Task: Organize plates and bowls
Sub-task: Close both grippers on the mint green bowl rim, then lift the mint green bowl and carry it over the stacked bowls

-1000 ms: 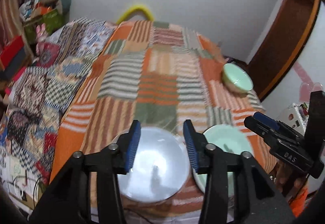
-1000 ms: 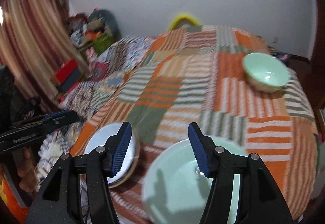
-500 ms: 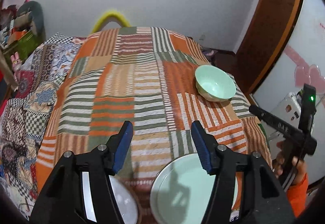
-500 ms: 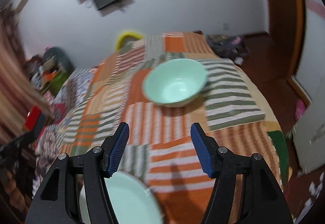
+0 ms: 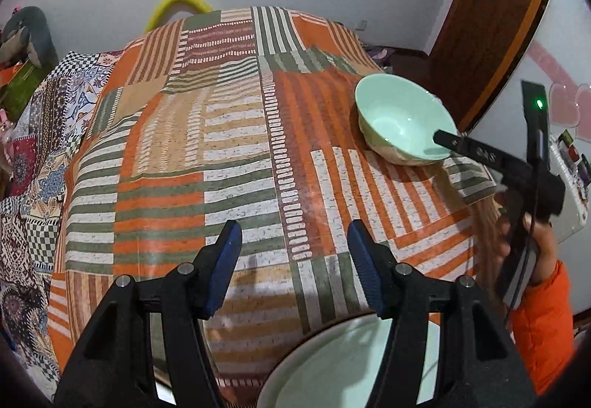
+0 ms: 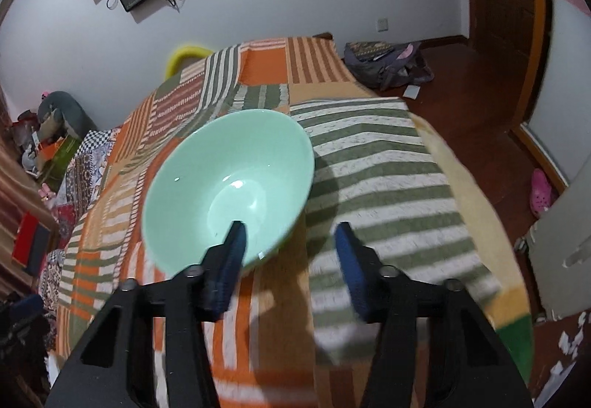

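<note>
Right gripper [image 6: 290, 252] spread wide, grasping nothing; left pad over near rim of bowl [image 6: 229, 182], right pad outside over cloth [image 6: 373, 164]. Contact with rim cannot be told. Bowl upright, mint green, at 11 o'clock from gripper.

Left gripper [image 5: 294, 262] also spread, empty, above cloth. Plate [image 5: 332, 374] at 6 o'clock beneath it, partly hidden by right finger. Bowl [image 5: 400, 116] at 2 o'clock, well apart, right gripper's tip [image 5: 448, 140] at its rim.

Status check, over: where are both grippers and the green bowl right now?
Right gripper open, one finger over the rim of the green bowl, no grip yet. Left gripper open, empty, above the green plate. Nothing blocking on the striped blanket.
</note>
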A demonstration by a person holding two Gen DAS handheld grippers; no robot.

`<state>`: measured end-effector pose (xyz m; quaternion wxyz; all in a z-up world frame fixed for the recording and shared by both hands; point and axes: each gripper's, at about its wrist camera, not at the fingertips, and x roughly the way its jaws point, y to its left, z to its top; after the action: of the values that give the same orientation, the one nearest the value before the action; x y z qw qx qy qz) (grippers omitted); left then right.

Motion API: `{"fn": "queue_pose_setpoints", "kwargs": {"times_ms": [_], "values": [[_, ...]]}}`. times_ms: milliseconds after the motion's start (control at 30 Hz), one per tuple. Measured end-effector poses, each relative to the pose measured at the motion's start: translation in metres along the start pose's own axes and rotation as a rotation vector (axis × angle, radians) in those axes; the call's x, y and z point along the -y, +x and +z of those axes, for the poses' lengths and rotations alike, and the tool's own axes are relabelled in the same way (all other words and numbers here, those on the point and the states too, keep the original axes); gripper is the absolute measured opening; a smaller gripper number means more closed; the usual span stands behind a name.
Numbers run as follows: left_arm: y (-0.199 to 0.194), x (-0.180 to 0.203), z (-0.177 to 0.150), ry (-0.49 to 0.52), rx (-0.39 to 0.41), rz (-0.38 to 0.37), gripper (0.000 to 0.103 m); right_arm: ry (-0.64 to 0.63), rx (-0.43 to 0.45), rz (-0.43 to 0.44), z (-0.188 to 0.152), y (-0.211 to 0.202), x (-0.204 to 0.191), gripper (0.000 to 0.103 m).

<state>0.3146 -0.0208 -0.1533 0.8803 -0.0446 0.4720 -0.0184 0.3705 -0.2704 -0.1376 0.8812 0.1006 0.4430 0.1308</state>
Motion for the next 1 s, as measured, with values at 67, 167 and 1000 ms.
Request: {"fn": "queue_pose_setpoints", "kwargs": {"times_ms": [67,167,1000], "values": [[0.006,-0.001,0.002,0.009,-0.005,0.005,0.059,0.005,-0.014,0.017,0.003,0.009,0.002,0.032],[0.012,-0.001,0.005,0.016,-0.006,0.011,0.059,0.013,-0.029,0.038,0.005,0.015,0.003,0.025],[0.046,0.014,0.019,0.020,-0.008,0.003,0.057,-0.187,-0.140,0.176,-0.045,-0.002,-0.033,0.023]]}}
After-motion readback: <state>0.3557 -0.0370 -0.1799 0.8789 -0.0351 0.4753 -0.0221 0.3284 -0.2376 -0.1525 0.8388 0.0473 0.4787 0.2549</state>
